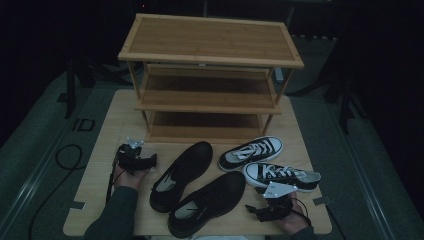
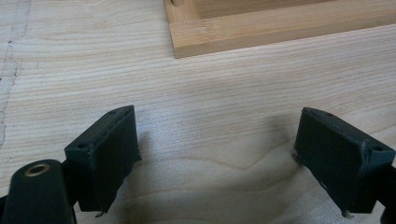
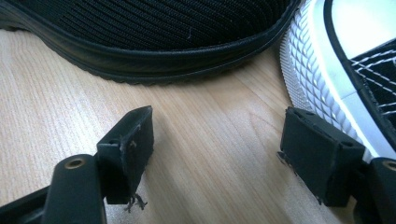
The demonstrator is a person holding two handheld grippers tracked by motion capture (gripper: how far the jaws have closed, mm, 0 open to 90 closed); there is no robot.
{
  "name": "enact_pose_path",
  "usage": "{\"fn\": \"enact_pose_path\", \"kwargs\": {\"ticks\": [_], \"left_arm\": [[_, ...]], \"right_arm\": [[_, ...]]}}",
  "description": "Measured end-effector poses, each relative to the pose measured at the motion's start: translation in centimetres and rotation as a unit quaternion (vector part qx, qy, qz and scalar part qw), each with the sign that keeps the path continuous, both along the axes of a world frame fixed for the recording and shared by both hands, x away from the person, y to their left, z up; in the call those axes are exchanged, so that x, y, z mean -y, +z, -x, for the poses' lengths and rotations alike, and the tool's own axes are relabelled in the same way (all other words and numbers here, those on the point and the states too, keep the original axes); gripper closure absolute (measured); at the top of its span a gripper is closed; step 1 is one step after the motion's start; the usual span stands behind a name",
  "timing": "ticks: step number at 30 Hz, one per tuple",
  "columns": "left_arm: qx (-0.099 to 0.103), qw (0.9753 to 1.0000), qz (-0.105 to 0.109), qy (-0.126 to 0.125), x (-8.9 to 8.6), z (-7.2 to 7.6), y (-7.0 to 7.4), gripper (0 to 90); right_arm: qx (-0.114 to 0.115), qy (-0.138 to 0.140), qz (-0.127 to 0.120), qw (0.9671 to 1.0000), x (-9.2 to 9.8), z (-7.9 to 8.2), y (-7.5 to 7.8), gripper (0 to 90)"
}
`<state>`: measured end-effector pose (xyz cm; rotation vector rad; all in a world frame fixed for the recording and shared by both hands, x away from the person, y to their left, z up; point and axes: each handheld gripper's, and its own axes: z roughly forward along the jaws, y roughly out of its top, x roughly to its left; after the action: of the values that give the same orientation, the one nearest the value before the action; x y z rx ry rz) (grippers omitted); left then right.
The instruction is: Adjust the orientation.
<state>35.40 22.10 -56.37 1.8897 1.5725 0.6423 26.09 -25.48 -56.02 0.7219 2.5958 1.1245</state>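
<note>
The right gripper (image 1: pixel 256 212) rests low on the bench (image 1: pixel 100 170) at the near right, jaws wide apart and empty, just short of a black shoe (image 3: pixel 154 28) and a sneaker's white toe (image 3: pixel 322 56). The left gripper (image 1: pixel 150 161) sits at the near left, jaws spread wide over bare wood, holding nothing. Between them lie two black shoes; beyond, a second sneaker (image 1: pixel 251 152), then the rack (image 1: pixel 210 55).

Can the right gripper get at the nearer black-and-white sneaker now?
Probably yes: the right gripper is open, the nearer black-and-white sneaker lies just beyond its jaws, with bare table between.
</note>
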Motion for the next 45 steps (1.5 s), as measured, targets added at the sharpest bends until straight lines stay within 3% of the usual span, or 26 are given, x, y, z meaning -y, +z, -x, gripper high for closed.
{"fn": "enact_pose_path", "kwargs": {"ticks": [15,22,25,35,37,41,45], "left_arm": [[0.003,1.0,0.001,0.0,0.0,0.0,0.0,15.9],[0.01,0.9998,0.002,-0.016,0.1,0.1,0.1,24.8],[0.001,0.9998,0.001,-0.02,0.2,0.3,0.4,35.5],[-0.018,0.9992,0.005,-0.036,0.2,0.4,1.0,47.7],[-0.019,0.9985,0.013,-0.049,0.2,0.8,1.8,48.9],[-0.02,0.9974,-0.008,-0.068,0.8,1.1,2.7,48.8],[-0.017,0.9962,0.0,-0.085,1.1,1.5,3.6,49.3]], "right_arm": [[-0.001,0.0,0.0,1.0,0.0,0.0,0.0,25.4],[-0.001,0.0,0.0,1.0,0.0,0.0,0.0,25.4],[-0.001,0.0,0.0,1.0,0.0,0.0,0.0,25.4],[-0.001,0.0,0.0,1.0,0.0,0.0,0.0,25.3],[-0.001,0.0,0.0,1.0,0.0,0.0,0.0,25.4],[-0.001,0.0,0.0,1.0,0.0,0.0,0.0,25.4],[-0.001,0.0,0.0,1.0,0.0,0.0,0.0,25.4]]}}
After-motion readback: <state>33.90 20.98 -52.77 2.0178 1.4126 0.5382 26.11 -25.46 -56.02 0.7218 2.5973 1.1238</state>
